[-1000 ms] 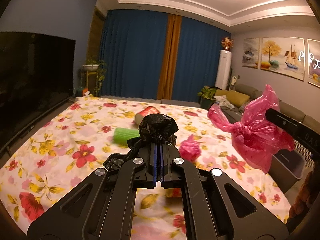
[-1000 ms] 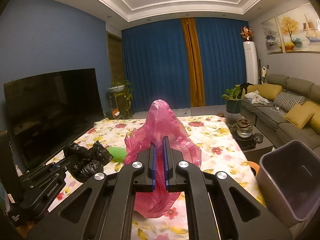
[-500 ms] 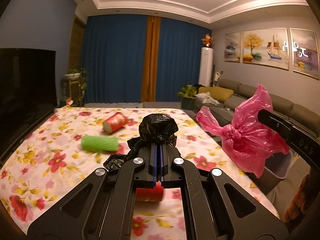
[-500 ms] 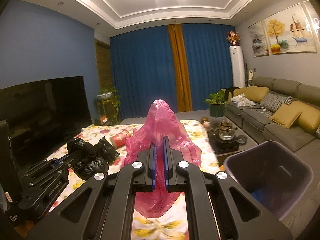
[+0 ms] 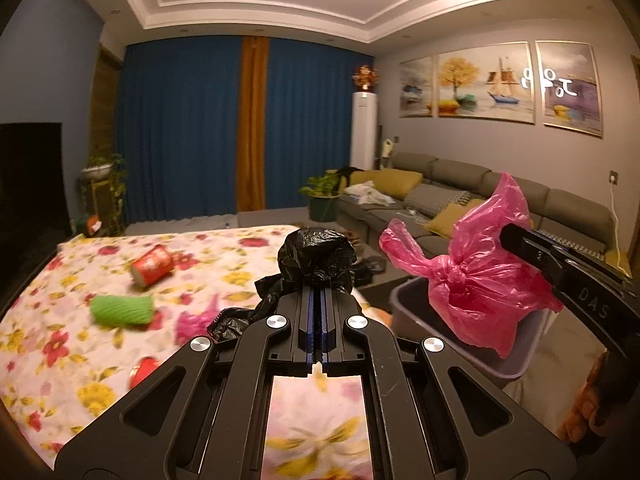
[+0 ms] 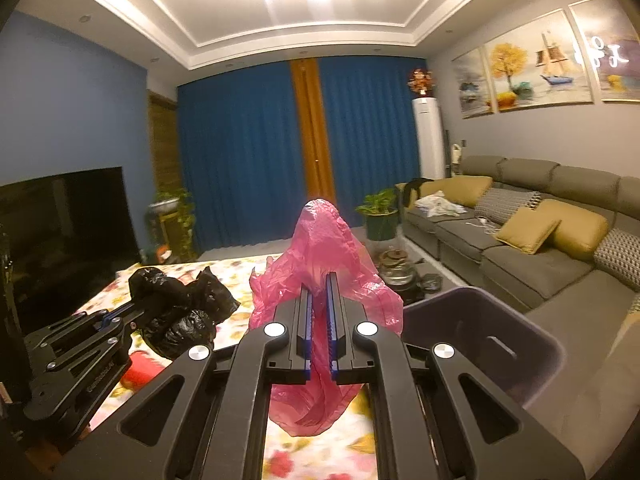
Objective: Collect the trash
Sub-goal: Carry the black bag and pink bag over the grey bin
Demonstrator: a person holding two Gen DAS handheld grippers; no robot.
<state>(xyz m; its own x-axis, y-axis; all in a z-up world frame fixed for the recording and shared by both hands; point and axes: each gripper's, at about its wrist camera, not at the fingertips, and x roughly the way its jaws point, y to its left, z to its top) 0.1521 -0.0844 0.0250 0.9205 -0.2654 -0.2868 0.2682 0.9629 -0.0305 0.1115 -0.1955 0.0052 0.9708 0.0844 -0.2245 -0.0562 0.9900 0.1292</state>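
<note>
The right gripper [image 6: 319,284] is clamping the pink bag [image 6: 320,240] just left of the grey bin [image 6: 492,320] at the frame's lower right, nearer it than the left gripper [image 5: 319,294], which is pinching the black bag [image 5: 316,256].

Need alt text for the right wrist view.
Right gripper clamps a pink bag beside a grey bin. At left, the left gripper holds a black bag over a floral table; sofa behind.
</note>
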